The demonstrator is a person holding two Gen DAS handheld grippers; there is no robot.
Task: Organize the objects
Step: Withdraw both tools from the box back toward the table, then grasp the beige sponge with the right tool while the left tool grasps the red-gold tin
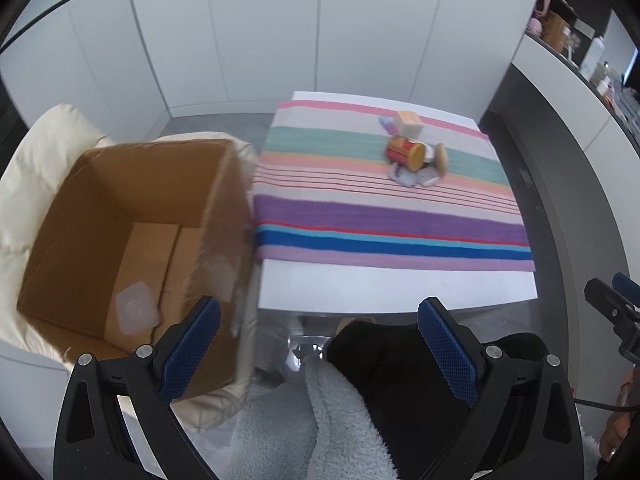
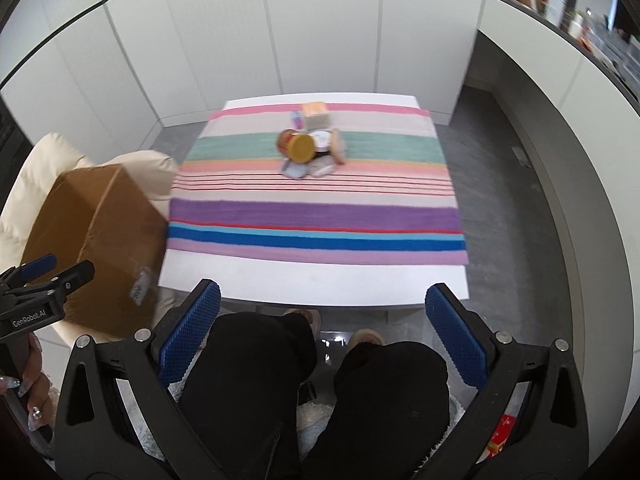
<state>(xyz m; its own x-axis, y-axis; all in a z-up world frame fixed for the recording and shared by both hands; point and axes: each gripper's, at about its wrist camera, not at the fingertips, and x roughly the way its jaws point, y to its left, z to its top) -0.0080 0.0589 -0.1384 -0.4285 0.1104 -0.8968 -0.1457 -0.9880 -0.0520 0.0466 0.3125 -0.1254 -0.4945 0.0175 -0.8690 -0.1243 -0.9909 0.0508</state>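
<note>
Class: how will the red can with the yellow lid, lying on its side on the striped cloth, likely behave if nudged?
The red can lies on its side, so it may roll. Neighbouring items touch it, including a beige box, probably limiting travel. The striped cloth likely adds friction.

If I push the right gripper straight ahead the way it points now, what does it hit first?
Probably the white table: the open right gripper aims over the person's knees at its bare near edge, with the striped cloth and the pile around the red-and-yellow can beyond. Depth is unclear.

Clustered objects (image 2: 310, 148) on cloth, cardboard box (image 1: 132, 248) — open
</note>
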